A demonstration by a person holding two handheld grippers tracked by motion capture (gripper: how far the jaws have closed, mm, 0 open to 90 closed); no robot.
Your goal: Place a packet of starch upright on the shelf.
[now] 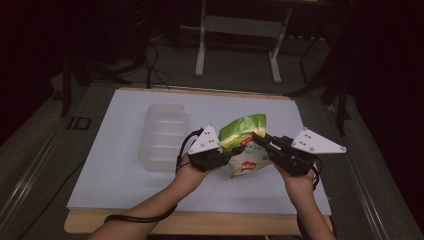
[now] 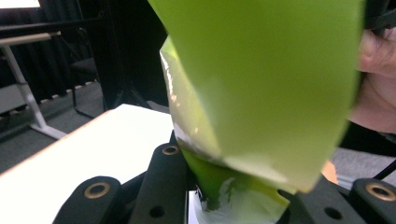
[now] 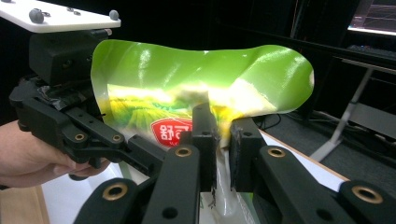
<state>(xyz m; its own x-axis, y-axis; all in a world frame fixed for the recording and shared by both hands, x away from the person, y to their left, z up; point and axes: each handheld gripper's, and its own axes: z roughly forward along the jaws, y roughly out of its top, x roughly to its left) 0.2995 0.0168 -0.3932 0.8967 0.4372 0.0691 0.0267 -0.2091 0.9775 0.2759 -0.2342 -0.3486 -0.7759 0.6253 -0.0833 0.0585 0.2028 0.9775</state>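
Both the left gripper (image 1: pixel 231 152) and the right gripper (image 1: pixel 258 138) have their jaws squeezed tight on the green bag (image 1: pixel 245 145) held up above the white table (image 1: pixel 120 170), so pull gently apart without letting go.

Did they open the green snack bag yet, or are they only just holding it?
Done: the green bag is off the table, pinched by the left tongs and the right tongs, one at each side. In hand: both tongs grip it. Left: its top looks unopened, and the clear plastic box beside it looks empty.
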